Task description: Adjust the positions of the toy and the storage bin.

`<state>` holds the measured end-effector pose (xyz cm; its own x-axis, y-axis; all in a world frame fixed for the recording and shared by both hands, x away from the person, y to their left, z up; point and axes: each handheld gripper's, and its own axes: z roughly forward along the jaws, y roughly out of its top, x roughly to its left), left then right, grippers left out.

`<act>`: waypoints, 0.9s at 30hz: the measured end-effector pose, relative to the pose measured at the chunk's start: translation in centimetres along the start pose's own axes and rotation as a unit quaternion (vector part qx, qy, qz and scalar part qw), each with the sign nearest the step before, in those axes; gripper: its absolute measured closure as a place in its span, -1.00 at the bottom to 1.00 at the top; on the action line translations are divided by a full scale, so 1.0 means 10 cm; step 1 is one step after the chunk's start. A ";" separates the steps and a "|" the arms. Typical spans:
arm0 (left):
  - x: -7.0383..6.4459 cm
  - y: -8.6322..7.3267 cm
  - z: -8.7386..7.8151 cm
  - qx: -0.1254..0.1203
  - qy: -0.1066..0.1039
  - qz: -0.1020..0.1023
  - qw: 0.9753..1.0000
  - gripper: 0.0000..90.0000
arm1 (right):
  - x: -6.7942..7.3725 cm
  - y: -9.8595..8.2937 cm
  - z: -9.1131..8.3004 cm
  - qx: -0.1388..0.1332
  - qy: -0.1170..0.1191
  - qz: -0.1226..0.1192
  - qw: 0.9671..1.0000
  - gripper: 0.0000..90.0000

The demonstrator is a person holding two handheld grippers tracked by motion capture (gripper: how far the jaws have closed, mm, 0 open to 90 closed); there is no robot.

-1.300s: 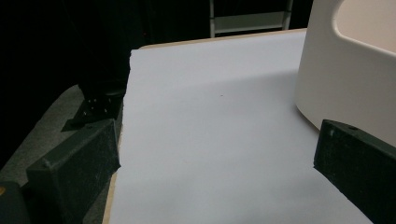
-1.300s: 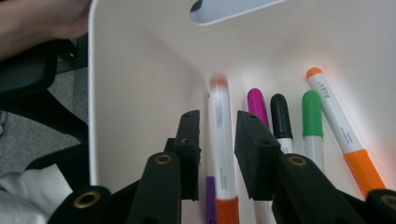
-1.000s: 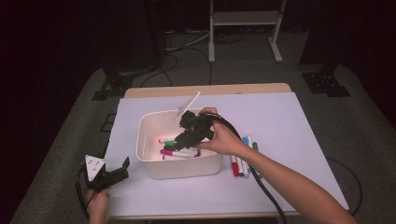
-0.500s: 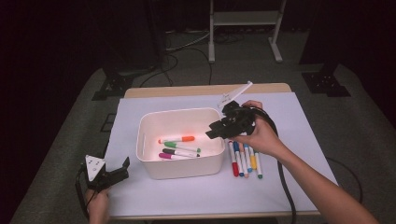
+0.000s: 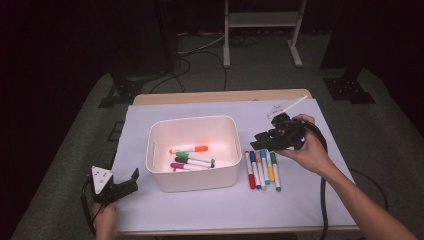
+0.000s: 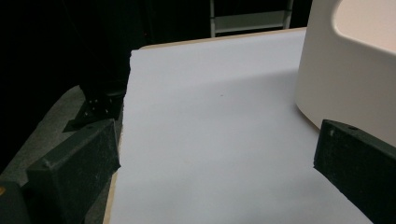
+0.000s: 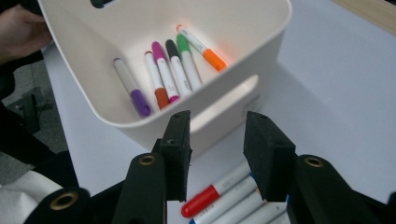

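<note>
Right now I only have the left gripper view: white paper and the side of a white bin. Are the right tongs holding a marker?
Observer: No. The right tongs are open and empty, just above a row of markers on the paper.
Operator: Which side of the bin is that row?
Observer: On the person's right of the bin. The markers lie side by side, with the red marker nearest it.
Operator: Anything in the bin?
Observer: Yes, loose markers on its floor, among them a purple marker, a green marker and an orange marker.
</note>
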<state>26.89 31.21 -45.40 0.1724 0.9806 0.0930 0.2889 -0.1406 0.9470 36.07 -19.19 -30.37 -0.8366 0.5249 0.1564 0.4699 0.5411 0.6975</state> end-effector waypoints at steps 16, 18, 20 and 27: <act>0.00 0.00 0.00 0.001 0.001 -0.002 1.000 -1.00 | -0.35 -0.77 0.13 0.022 -0.016 0.082 0.996 0.31; 0.00 0.00 0.00 0.001 0.001 -0.002 1.000 -1.00 | -0.37 -0.85 0.14 0.026 -0.020 0.089 0.996 0.31; 0.00 0.00 0.00 0.001 0.001 -0.003 1.000 -1.00 | -0.39 -0.92 0.15 0.027 -0.028 0.093 0.995 0.31; 0.00 0.00 0.01 0.001 0.001 -0.002 1.000 -1.00 | -0.42 -1.10 0.23 0.048 -0.051 0.101 0.993 0.29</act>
<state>26.94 31.19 -45.41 0.1683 0.9817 0.0896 0.2925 -0.1365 0.9465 35.07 -25.89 -40.32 -0.6929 0.6895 0.2110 0.6529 0.4758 0.5894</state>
